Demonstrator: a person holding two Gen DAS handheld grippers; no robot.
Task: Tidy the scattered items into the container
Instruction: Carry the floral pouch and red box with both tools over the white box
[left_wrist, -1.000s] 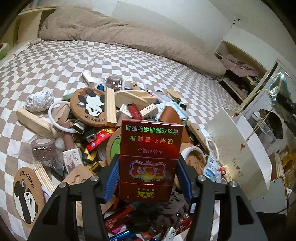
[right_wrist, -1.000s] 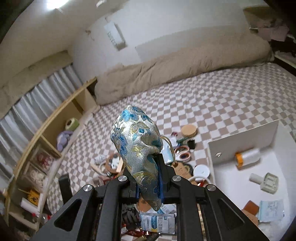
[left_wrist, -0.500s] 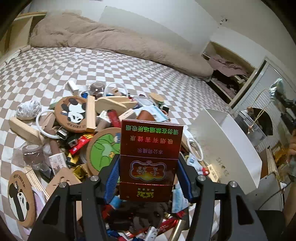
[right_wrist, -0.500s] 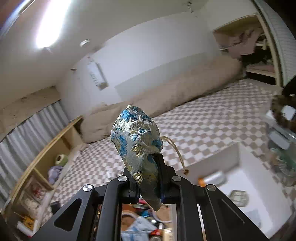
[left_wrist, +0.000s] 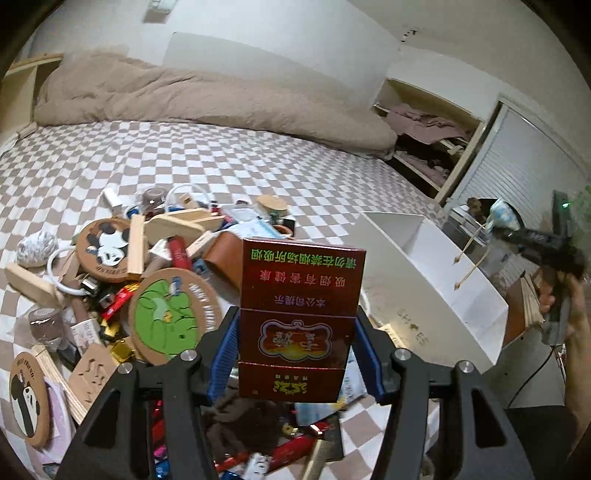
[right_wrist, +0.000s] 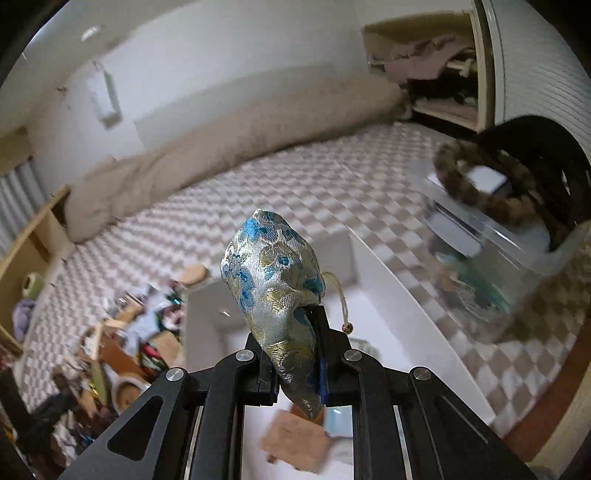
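My left gripper (left_wrist: 293, 354) is shut on a dark red cigarette box (left_wrist: 299, 321) with green and gold print, held above the pile of scattered items (left_wrist: 155, 280) on the checkered bed. The white container (left_wrist: 436, 284) stands to the right of it. My right gripper (right_wrist: 295, 363) is shut on a blue and silver brocade pouch (right_wrist: 275, 291) with a beige cord, held over the white container (right_wrist: 399, 295), whose floor holds a few small items. The right gripper and pouch also show at the far right of the left wrist view (left_wrist: 498, 218).
A beige duvet (left_wrist: 184, 99) lies along the back of the bed. Panda coasters (left_wrist: 105, 247), a green round coaster (left_wrist: 170, 314), wooden pieces and wrappers fill the pile. Open shelves (left_wrist: 428, 147) and a clear bin (right_wrist: 480, 251) stand to the right.
The left gripper rose and tilted up with the red box, bringing the container more into view. The right gripper swung right with the pouch to above the container; its view is blurred.
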